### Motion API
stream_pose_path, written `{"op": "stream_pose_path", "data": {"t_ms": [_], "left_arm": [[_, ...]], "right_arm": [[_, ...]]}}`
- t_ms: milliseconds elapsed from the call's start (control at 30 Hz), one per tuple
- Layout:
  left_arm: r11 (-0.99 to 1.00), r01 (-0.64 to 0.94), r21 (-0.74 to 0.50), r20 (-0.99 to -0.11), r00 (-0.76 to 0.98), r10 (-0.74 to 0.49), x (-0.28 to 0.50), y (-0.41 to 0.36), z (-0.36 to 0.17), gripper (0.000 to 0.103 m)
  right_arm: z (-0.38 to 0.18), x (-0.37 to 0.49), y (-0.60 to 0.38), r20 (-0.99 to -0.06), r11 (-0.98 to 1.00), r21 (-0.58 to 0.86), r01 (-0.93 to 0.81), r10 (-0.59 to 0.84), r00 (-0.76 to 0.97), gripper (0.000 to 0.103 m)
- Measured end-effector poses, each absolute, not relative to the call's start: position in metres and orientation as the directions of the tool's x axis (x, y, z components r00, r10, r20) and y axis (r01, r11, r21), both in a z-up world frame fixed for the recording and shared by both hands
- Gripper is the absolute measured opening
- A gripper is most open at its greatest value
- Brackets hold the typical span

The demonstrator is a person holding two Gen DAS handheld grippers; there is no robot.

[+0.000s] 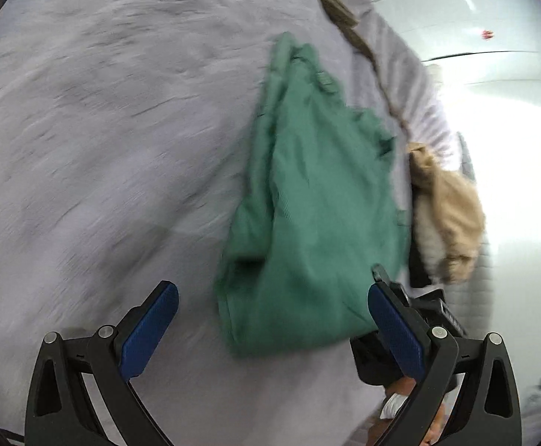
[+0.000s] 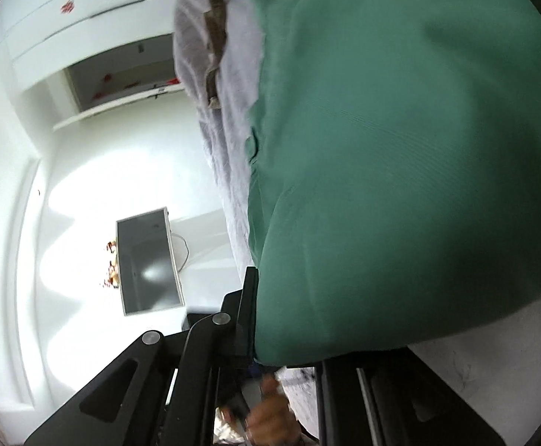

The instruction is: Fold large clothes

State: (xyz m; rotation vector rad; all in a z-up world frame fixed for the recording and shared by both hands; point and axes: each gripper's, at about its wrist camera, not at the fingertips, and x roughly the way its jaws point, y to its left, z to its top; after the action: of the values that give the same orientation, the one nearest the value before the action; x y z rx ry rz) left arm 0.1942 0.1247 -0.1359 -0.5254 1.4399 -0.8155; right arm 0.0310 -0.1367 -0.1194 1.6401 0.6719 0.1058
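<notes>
A green garment (image 1: 315,200) lies bunched in a long heap on the pale lilac bed sheet (image 1: 103,130). In the left wrist view my left gripper (image 1: 270,319) hovers open over the garment's near end, its blue pads (image 1: 151,330) wide apart and touching nothing. Behind its right finger, the black tip of my right gripper (image 1: 380,275) meets the garment's near right edge. In the right wrist view the green garment (image 2: 400,148) fills the right side and drapes over my right gripper (image 2: 261,293), which is shut on the cloth. Its far finger is hidden under the fabric.
A tan plush item (image 1: 452,215) sits at the bed's right edge, past a brown strip (image 1: 344,18). A dark screen (image 2: 148,260) stands on white furniture, with white cupboards (image 2: 66,29) beyond. A hand (image 2: 266,409) shows low in the right wrist view.
</notes>
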Motion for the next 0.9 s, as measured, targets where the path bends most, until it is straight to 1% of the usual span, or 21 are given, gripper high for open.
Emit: {"op": "stream_pose_path", "data": {"t_ms": [33,100,167,200,267,300,333,367,400,433,467,533,600,633,667,733,800,833,900], "left_arm": [[0.595,0.177,-0.784,-0.615,-0.082,-0.785,0.202,0.117,-0.135,0.102],[0.548,0.181,-0.816,-0.572,-0.119,-0.812,0.214,0.102,-0.134,0.102],[0.517,0.201,-0.832,-0.548,-0.157,-0.822,0.224,0.083,-0.133,0.102],[0.515,0.221,-0.828,-0.553,-0.173,-0.815,0.227,0.071,-0.132,0.102],[0.545,0.265,-0.795,-0.597,-0.189,-0.779,0.229,0.052,-0.133,0.102],[0.563,0.280,-0.778,-0.620,-0.188,-0.762,0.229,0.046,-0.134,0.102],[0.595,0.297,-0.747,-0.656,-0.185,-0.732,0.228,0.037,-0.138,0.102],[0.646,0.319,-0.694,-0.713,-0.177,-0.679,0.225,0.028,-0.143,0.102],[0.673,0.331,-0.661,-0.744,-0.168,-0.647,0.224,0.022,-0.147,0.099],[0.693,0.342,-0.635,-0.766,-0.156,-0.624,0.223,0.018,-0.149,0.086],[0.722,0.361,-0.590,-0.799,-0.131,-0.587,0.221,0.015,-0.150,0.078],[0.757,0.391,-0.524,-0.840,-0.090,-0.535,0.219,0.011,-0.150,0.042],[0.759,0.397,-0.517,-0.841,-0.071,-0.536,0.219,0.017,-0.147,0.025],[0.755,0.393,-0.524,-0.836,-0.066,-0.545,0.220,0.019,-0.145,0.021],[0.752,0.396,-0.527,-0.831,-0.054,-0.554,0.220,0.020,-0.140,0.020],[0.751,0.418,-0.511,-0.830,-0.012,-0.558,0.218,0.021,-0.128,0.019],[0.752,0.431,-0.498,-0.829,0.019,-0.559,0.217,0.022,-0.120,0.019],[0.753,0.434,-0.495,-0.827,0.030,-0.561,0.214,0.024,-0.114,0.019],[0.754,0.437,-0.491,-0.821,0.057,-0.568,0.212,0.023,-0.103,0.019]], "right_arm": [[-0.118,0.033,-0.136,-0.312,-0.016,0.931,0.366,0.487,0.816,0.010],[-0.119,0.035,-0.134,-0.343,0.023,0.923,0.384,0.503,0.793,0.010],[-0.125,0.037,-0.126,-0.376,0.057,0.911,0.409,0.523,0.765,0.010],[-0.127,0.037,-0.126,-0.393,0.073,0.904,0.422,0.532,0.750,0.010],[-0.140,0.039,-0.117,-0.501,0.159,0.848,0.506,0.554,0.665,0.010],[-0.144,0.036,-0.120,-0.533,0.188,0.826,0.531,0.565,0.630,0.010],[-0.146,0.034,-0.117,-0.560,0.217,0.806,0.551,0.583,0.589,0.014],[-0.146,0.032,-0.114,-0.581,0.255,0.788,0.561,0.609,0.540,0.014],[-0.142,0.029,-0.113,-0.595,0.289,0.779,0.557,0.621,0.510,0.014],[-0.135,0.025,-0.115,-0.615,0.336,0.768,0.545,0.622,0.484,0.014],[-0.125,0.019,-0.119,-0.640,0.389,0.755,0.528,0.611,0.465,0.014],[-0.106,0.009,-0.131,-0.681,0.468,0.728,0.500,0.571,0.458,0.014],[-0.084,-0.003,-0.154,-0.739,0.549,0.673,0.495,0.473,0.480,0.014],[-0.076,-0.005,-0.167,-0.767,0.587,0.637,0.500,0.414,0.491,0.014],[-0.069,-0.004,-0.181,-0.799,0.627,0.586,0.513,0.342,0.495,0.014],[-0.071,-0.001,-0.197,-0.829,0.661,0.529,0.533,0.268,0.491,0.010],[-0.086,0.009,-0.207,-0.847,0.689,0.490,0.533,0.232,0.478,0.009],[-0.099,0.016,-0.206,-0.864,0.712,0.460,0.530,0.222,0.452,0.007],[-0.126,0.028,-0.201,-0.897,0.732,0.409,0.544,0.212,0.389,0.007]]}}
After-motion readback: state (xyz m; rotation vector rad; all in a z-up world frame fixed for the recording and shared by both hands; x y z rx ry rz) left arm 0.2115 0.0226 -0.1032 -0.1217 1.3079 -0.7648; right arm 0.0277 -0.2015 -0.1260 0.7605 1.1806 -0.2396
